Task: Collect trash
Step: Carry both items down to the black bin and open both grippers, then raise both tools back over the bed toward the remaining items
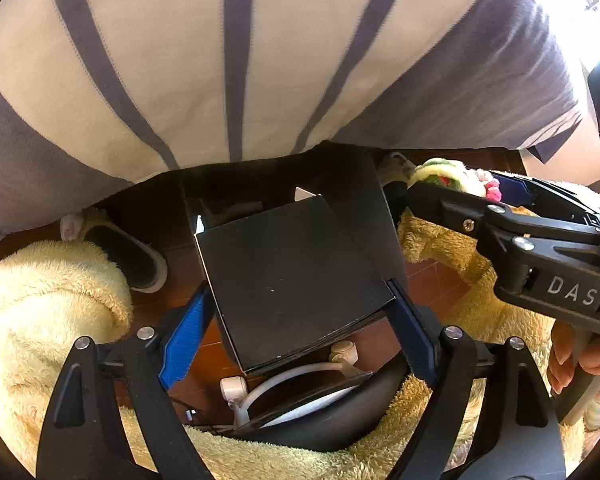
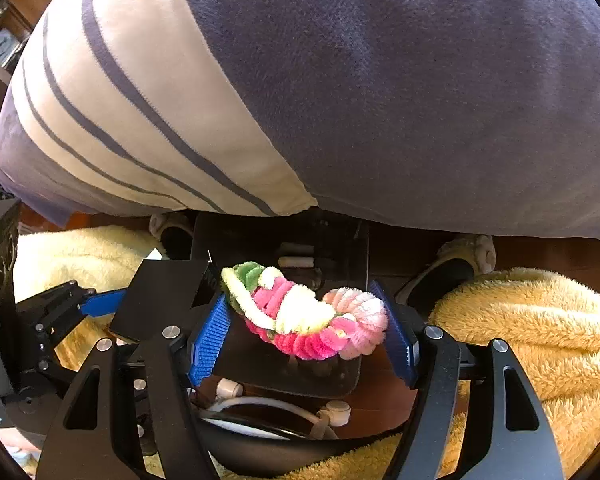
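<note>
I've got both tongs pointed steeply down over my lap. The left gripper [image 1: 296,328] is pinching a flat black box [image 1: 292,276] across its width, blue pads against its two side edges, so it sits level like a tray; the spread is wide only because the box is wide. The right gripper [image 2: 306,328] is pinching a fluffy pipe-cleaner piece [image 2: 304,316], pink, white, yellow and green, curved like a garland, one pad at each end. Gripping it end to end keeps the soft thing from folding, I'd guess. In the left wrist view it hangs past the box's far right corner, apart from the box.

My read: both are the trash, being carried down to a bin [image 2: 284,248], the dark opening directly under the garland, with a couple of pale stubs inside. Not sure it's a bin; it's dim.

No desk here. Floor is reddish-brown tile [image 1: 432,280]. Fuzzy yellow trouser legs [image 2: 540,328] on either side, slippers [image 1: 140,256] on the floor, a striped grey and cream shirt [image 1: 180,60] filling the top. Below the tongs, a white cable with plugs [image 1: 300,376] over a dark curved object, probably a chair base, can't tell. Bright window glare at upper right in the left view.
</note>
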Available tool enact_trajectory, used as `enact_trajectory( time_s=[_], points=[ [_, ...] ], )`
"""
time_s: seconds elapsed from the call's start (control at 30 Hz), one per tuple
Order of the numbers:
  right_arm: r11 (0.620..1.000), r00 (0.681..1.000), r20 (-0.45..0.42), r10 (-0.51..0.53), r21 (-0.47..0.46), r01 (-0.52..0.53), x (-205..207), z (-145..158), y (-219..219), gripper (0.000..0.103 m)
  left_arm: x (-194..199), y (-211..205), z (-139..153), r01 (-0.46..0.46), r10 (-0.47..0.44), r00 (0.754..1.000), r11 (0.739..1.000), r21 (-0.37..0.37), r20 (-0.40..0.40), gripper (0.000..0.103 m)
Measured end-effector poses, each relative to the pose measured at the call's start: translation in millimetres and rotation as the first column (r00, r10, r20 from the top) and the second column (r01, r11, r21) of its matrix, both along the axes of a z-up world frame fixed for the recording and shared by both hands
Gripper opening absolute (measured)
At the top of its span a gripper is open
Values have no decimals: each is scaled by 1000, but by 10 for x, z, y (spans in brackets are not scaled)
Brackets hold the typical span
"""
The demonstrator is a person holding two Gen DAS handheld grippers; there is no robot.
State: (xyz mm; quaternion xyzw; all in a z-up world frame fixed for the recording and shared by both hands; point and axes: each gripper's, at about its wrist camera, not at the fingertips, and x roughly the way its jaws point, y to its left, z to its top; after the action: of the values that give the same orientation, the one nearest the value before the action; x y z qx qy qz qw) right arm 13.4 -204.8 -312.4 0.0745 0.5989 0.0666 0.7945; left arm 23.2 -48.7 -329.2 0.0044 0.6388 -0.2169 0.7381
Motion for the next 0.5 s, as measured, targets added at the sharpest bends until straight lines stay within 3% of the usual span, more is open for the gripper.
enact_trajectory(
  time_s=[0.17, 0.33, 0.5],
  points=[
    [1000, 1000, -3, -10, 13, 10, 31, 29, 8, 74, 22, 9, 23, -9, 9, 1000, 1000, 2, 1, 85],
    [1000, 999, 20, -27, 12, 27, 32, 116, -18, 86, 7, 25, 132, -17, 17, 999, 1000, 7, 35, 94],
    [999, 997, 67, -43, -6, 44, 3, 307, -59, 95, -17, 77, 291, -25, 23, 996, 1000, 14, 87, 95]
  ],
)
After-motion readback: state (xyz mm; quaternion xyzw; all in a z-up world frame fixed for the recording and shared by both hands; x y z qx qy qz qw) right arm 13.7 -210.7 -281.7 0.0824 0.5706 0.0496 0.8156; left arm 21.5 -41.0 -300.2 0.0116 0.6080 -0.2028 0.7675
